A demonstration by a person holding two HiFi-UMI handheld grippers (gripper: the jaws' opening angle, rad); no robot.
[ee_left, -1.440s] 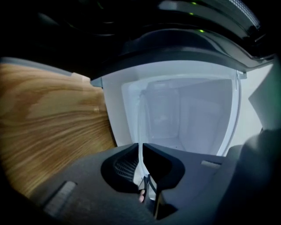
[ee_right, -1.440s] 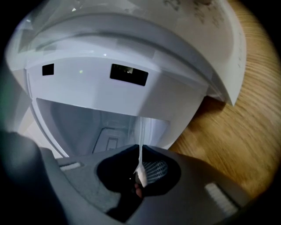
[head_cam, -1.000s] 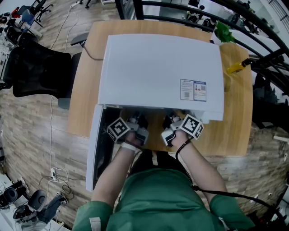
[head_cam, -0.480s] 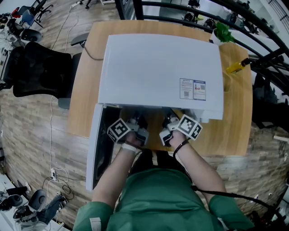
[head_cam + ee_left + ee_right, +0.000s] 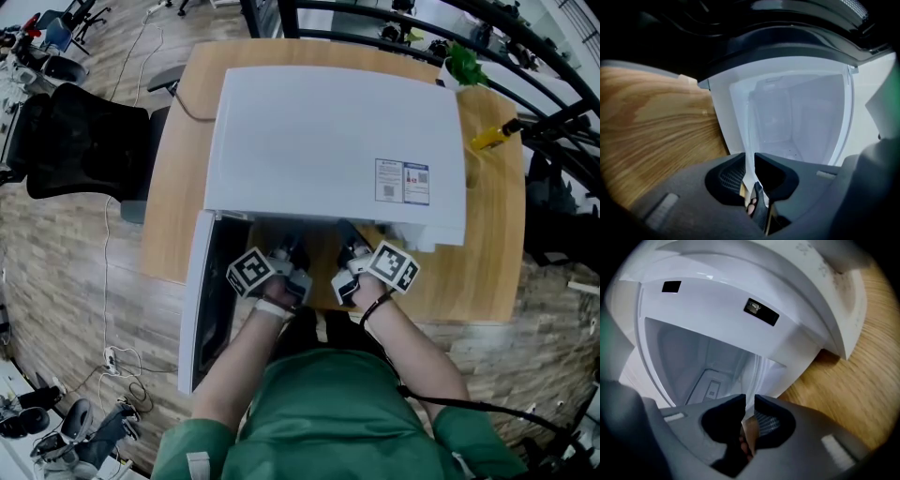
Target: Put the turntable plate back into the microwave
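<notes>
**Head view.** We see the white microwave [image 5: 328, 141] on a wooden table [image 5: 487, 272], its door [image 5: 211, 309] swung open on the left. The left gripper [image 5: 286, 264] and the right gripper [image 5: 352, 261] sit side by side at the mouth of the oven, their tips under the front edge of the housing. The glass plate cannot be made out from here.

**Left gripper view.** The jaws are clenched on the rim of the turntable plate [image 5: 749, 140]. It shows edge-on as a thin translucent strip rising from between the pads toward the open cavity [image 5: 801, 117]. We judge the plate to be at the threshold, not yet laid on the oven floor.

**Right gripper view.** These jaws are likewise clamped on the plate, at another part of its rim [image 5: 753, 376]. Beyond it lie the cavity interior and the front frame with its two dark latch slots [image 5: 761, 311].

**Risks, in our judgement.**
- The glass is smooth and is held only by two narrow rim grips. Uneven motion of the two hands could twist it out of one pair of pads.
- The frame stands close on either side, so a tilted or off-centre entry could knock the rim against it.
- Letting go before the plate sits flat and centred on the cavity floor would leave it rocking, or let it drop onto the floor.
</notes>
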